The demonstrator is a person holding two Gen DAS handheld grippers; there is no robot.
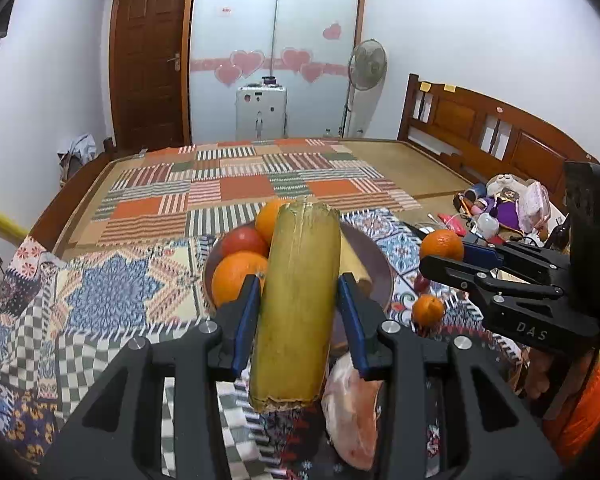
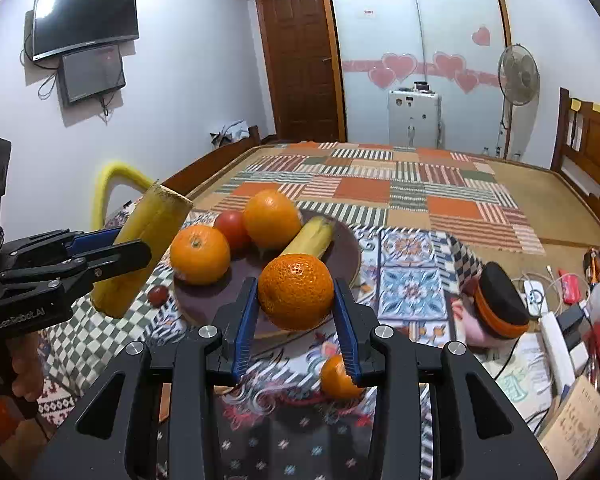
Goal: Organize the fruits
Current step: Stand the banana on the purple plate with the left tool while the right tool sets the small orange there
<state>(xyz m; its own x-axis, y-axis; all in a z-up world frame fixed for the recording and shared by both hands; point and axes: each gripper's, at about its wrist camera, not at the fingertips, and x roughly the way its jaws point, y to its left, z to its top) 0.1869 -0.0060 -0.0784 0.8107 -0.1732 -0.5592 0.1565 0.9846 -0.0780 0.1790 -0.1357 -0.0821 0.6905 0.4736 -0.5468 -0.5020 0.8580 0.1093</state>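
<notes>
Left hand-held gripper [image 1: 298,312] clamps a yellow-green cut stalk [image 1: 296,300]; right hand-held gripper [image 2: 296,312] clamps an orange [image 2: 295,291], both above a brown fruit plate [image 2: 346,256] on the patterned bedcover [image 2: 410,292].

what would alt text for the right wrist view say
The right tongs grip an orange above a dark plate holding two oranges, a tomato and a banana. At left, the left tongs hold a yellow-green cane segment.
</notes>
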